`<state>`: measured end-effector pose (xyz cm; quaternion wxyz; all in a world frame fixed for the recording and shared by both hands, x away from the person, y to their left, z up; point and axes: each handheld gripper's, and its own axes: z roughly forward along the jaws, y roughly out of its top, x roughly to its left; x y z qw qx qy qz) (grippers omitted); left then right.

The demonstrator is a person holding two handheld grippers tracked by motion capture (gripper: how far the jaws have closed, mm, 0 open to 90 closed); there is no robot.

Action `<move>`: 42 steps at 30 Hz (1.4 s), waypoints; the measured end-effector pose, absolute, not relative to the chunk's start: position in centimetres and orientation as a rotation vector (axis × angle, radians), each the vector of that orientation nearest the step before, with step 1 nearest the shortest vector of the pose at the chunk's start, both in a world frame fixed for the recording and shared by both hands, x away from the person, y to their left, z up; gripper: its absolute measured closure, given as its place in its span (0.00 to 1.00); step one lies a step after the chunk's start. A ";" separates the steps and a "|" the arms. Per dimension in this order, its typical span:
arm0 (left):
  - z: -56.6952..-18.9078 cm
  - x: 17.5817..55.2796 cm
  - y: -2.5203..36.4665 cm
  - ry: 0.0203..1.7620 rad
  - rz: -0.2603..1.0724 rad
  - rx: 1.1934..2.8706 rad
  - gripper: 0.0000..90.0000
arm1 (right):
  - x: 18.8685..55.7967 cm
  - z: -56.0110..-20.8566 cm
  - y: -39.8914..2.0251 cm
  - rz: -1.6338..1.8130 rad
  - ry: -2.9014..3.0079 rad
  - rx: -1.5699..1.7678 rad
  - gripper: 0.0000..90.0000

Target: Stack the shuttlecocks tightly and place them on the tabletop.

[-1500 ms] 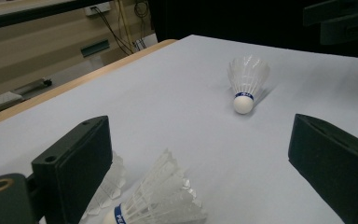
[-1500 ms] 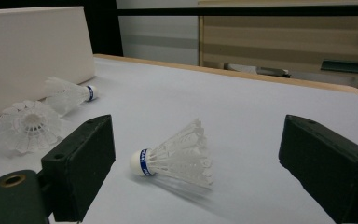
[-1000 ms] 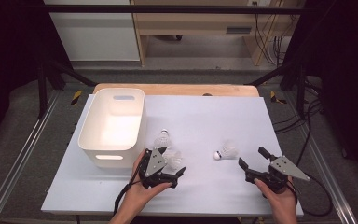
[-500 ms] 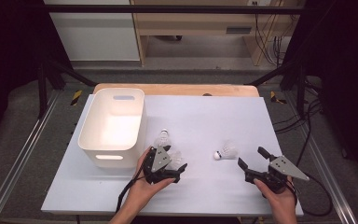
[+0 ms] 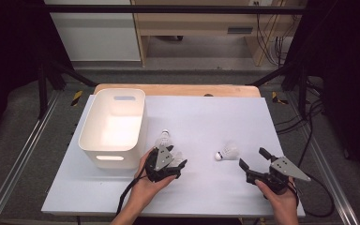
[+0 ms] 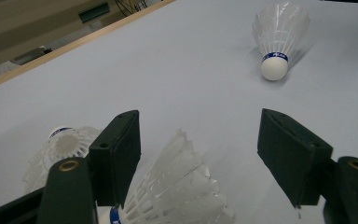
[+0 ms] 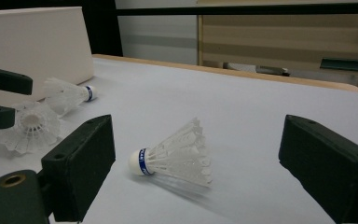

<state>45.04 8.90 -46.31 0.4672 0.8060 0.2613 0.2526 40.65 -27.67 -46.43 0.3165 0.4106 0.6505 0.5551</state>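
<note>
Three white shuttlecocks lie on the white table [image 5: 201, 117]. One shuttlecock [image 6: 177, 191] lies between the jaws of my left gripper [image 6: 198, 140], its feathers against the left pad and well clear of the right pad. Those jaws have just been closing around it. From above, this gripper [image 5: 176, 159] sits beside the white bin [image 5: 112, 126]. A second shuttlecock [image 5: 165, 139] rests just beyond it, near the bin. The third shuttlecock [image 7: 172, 156] lies on its side ahead of my right gripper [image 7: 196, 140], which stands wide open and empty at the front right [image 5: 252, 157].
The bin's inside looks bare from above. A wooden edge [image 5: 178, 89] runs along the table's far side. Metal rails [image 5: 23, 154] flank the table, and cables [image 5: 309, 140] hang at the right.
The left gripper's jaws have narrowed around the shuttlecock beside the bin, and the hand has shifted slightly. The right hand has not moved.
</note>
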 end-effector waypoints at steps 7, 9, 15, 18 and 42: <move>-46.4 45.2 8.9 0.651 0.607 1.978 0.37 | 40.7 -46.5 -27.5 1.456 1.721 1.075 0.12; -46.4 45.2 8.9 0.652 0.609 1.984 0.39 | 40.7 -46.5 -27.4 1.454 1.724 1.075 0.12; -46.6 45.1 8.6 0.620 0.639 2.019 0.42 | 40.6 -46.4 -27.5 1.455 1.721 1.070 0.12; -46.7 45.3 8.6 0.625 0.638 2.020 0.44 | 40.7 -46.5 -27.5 1.453 1.720 1.072 0.12; -47.7 46.9 8.6 0.668 0.633 2.066 0.68 | 40.7 -46.6 -26.8 1.454 1.775 1.051 0.14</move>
